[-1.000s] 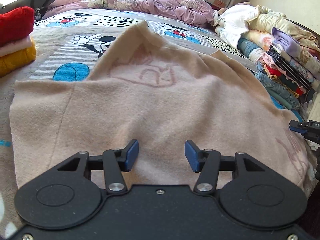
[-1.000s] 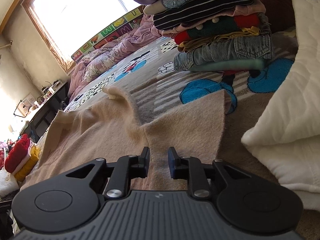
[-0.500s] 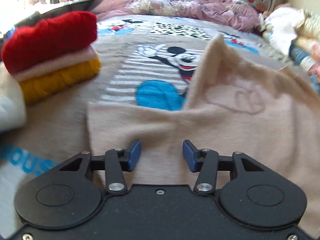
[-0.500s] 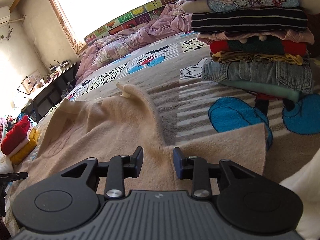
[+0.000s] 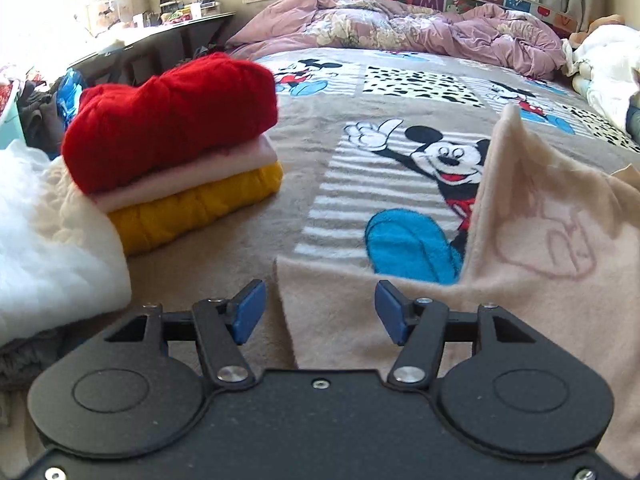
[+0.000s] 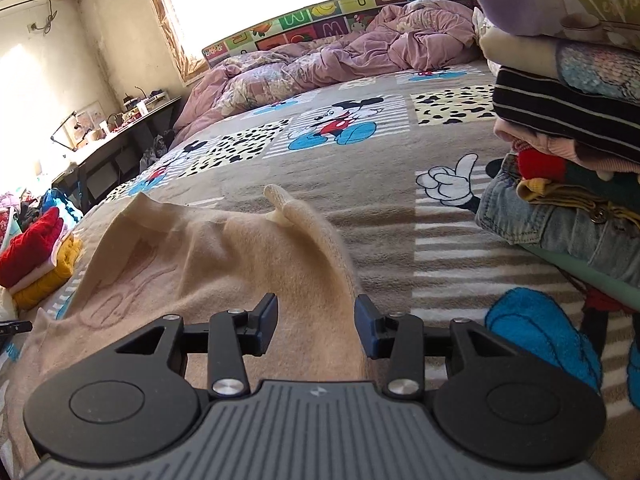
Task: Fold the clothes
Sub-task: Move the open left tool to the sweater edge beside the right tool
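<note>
A beige fleece garment point(image 5: 532, 264) with a faint pink outline drawing lies spread on the Mickey Mouse bedspread point(image 5: 384, 92). My left gripper point(image 5: 318, 311) is open, low over the garment's left corner, whose edge runs between the blue pads. In the right wrist view the same garment point(image 6: 208, 264) spreads to the left, with a sleeve point(image 6: 320, 232) running away from me. My right gripper point(image 6: 316, 326) is open over the sleeve's near end, jaws on either side of the cloth.
A folded stack of red, pink and yellow clothes point(image 5: 176, 144) sits at the left beside a white fluffy item point(image 5: 48, 240). A tall stack of folded clothes point(image 6: 568, 140) stands at the right. A purple duvet point(image 5: 400, 28) lies bunched at the bed's far end.
My left gripper has swung left from the garment's middle to its left corner. My right gripper has opened wider and moved left onto the sleeve, away from the white pillow.
</note>
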`<state>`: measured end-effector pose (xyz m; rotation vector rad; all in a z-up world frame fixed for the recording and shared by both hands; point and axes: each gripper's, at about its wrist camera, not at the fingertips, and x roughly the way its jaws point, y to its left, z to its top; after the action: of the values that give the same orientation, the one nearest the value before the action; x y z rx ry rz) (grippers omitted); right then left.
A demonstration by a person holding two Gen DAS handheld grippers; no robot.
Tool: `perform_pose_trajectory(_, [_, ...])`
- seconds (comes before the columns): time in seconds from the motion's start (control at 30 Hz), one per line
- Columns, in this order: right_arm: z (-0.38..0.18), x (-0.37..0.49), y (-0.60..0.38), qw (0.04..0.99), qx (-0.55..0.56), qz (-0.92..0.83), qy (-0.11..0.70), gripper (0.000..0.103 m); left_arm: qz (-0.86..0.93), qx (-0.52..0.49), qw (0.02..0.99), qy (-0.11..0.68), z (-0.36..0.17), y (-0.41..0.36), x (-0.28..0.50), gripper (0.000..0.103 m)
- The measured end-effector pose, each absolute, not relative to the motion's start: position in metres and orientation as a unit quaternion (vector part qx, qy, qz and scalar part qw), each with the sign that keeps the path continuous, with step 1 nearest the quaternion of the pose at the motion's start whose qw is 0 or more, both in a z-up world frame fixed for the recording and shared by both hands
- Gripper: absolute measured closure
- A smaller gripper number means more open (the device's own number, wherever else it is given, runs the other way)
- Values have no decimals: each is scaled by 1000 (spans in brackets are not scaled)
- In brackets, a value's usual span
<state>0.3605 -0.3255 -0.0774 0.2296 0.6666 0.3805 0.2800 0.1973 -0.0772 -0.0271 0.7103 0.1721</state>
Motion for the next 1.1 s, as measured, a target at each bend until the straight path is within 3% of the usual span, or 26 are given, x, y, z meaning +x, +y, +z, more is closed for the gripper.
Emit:
perform_pose_trajectory(0.43, [-75, 425, -294, 923, 50, 176, 338, 55, -29, -2, 942, 334, -61, 127, 358, 43])
perform_pose_trajectory(1.1, [-84, 496, -248, 914, -10, 185, 362, 56, -114, -19, 926, 360, -67, 99, 485, 43])
